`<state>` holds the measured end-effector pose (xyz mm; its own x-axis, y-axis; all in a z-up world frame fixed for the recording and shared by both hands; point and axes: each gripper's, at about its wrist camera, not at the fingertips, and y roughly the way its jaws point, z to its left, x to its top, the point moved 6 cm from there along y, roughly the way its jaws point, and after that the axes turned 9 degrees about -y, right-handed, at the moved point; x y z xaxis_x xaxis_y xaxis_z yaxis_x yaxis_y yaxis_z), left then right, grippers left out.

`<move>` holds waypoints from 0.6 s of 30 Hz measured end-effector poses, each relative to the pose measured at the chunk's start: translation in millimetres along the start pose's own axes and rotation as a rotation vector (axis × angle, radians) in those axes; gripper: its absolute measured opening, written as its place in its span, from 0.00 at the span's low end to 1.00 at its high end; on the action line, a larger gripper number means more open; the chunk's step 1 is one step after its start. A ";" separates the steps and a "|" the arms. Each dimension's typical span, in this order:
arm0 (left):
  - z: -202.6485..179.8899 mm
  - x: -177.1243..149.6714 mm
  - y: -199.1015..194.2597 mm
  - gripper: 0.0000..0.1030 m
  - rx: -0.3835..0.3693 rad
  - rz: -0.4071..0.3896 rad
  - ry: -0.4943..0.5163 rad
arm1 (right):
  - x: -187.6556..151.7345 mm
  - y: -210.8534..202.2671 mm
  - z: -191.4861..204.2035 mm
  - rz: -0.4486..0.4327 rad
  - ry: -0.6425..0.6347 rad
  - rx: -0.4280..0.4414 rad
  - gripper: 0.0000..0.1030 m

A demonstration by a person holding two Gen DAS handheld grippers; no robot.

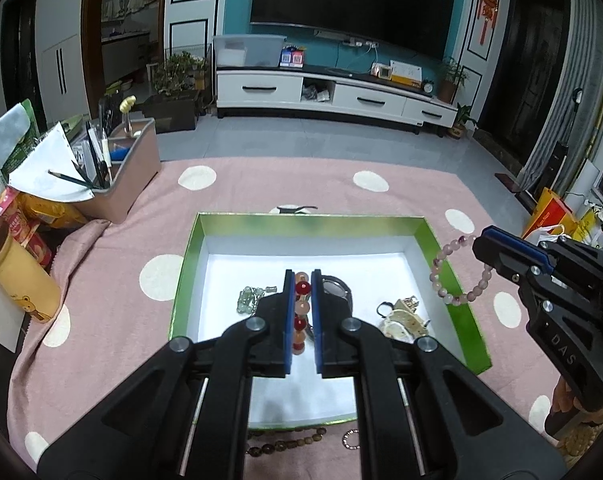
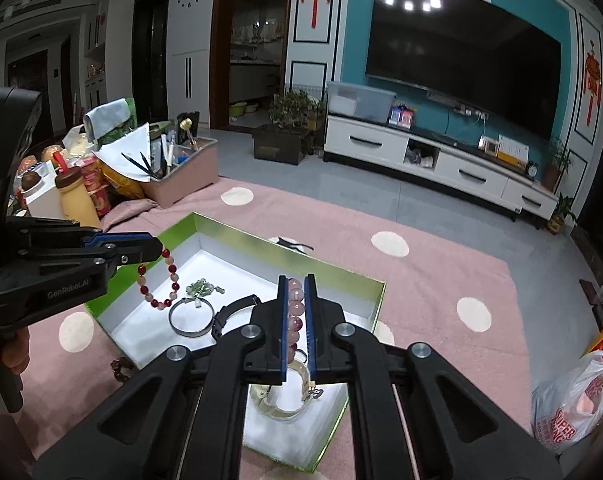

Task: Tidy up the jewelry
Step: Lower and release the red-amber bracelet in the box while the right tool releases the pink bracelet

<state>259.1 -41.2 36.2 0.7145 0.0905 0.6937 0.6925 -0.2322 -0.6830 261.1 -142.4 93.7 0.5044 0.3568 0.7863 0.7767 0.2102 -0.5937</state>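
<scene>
On my left sit a pink organizer bin (image 1: 135, 168) and a yellow bottle (image 1: 19, 280). My left gripper (image 1: 302, 276) is clamped on the red-and-orange bead bracelet (image 2: 159, 280) above the green-rimmed box (image 1: 313, 226), the right gripper (image 2: 296, 280) on the pink bead bracelet (image 1: 457, 276) over the box's right edge.

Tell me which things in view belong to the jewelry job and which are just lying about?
Job:
- green box
- red bead bracelet, in left gripper
- pink bead bracelet, in right gripper
- brown bead strand lying on the cloth

Lying about:
- pink organizer bin
- yellow bottle
- plastic bag
</scene>
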 end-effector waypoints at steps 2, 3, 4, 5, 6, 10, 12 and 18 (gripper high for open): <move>2.3 -1.3 8.6 0.07 0.005 0.016 -0.005 | -2.8 10.6 -2.7 0.020 0.010 0.007 0.07; 3.9 -2.3 12.9 0.07 0.008 0.026 -0.008 | -3.8 15.2 -3.1 0.029 0.014 0.009 0.07; 5.0 -2.9 17.1 0.07 0.010 0.034 -0.010 | -4.9 19.8 -3.5 0.038 0.018 0.011 0.07; 5.5 -3.8 21.3 0.07 0.013 0.041 -0.011 | -6.3 25.6 -4.5 0.048 0.022 0.012 0.07; 6.6 -4.4 24.7 0.07 0.016 0.047 -0.012 | -7.5 30.2 -5.3 0.057 0.028 0.015 0.07; 8.8 -7.4 40.5 0.07 0.030 0.079 -0.007 | -12.6 46.3 -7.4 0.088 0.047 0.029 0.07; 10.1 -9.3 45.2 0.07 0.038 0.087 -0.006 | -14.2 51.8 -7.9 0.098 0.049 0.030 0.07; 14.2 -14.9 43.4 0.07 0.034 0.096 0.001 | -18.8 59.4 -8.7 0.114 0.049 0.037 0.07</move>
<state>279.9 -38.9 -7.0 0.7775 0.0681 0.6252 0.6241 -0.2063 -0.7536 301.0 -144.5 45.1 0.6071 0.3351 0.7205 0.6996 0.2046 -0.6846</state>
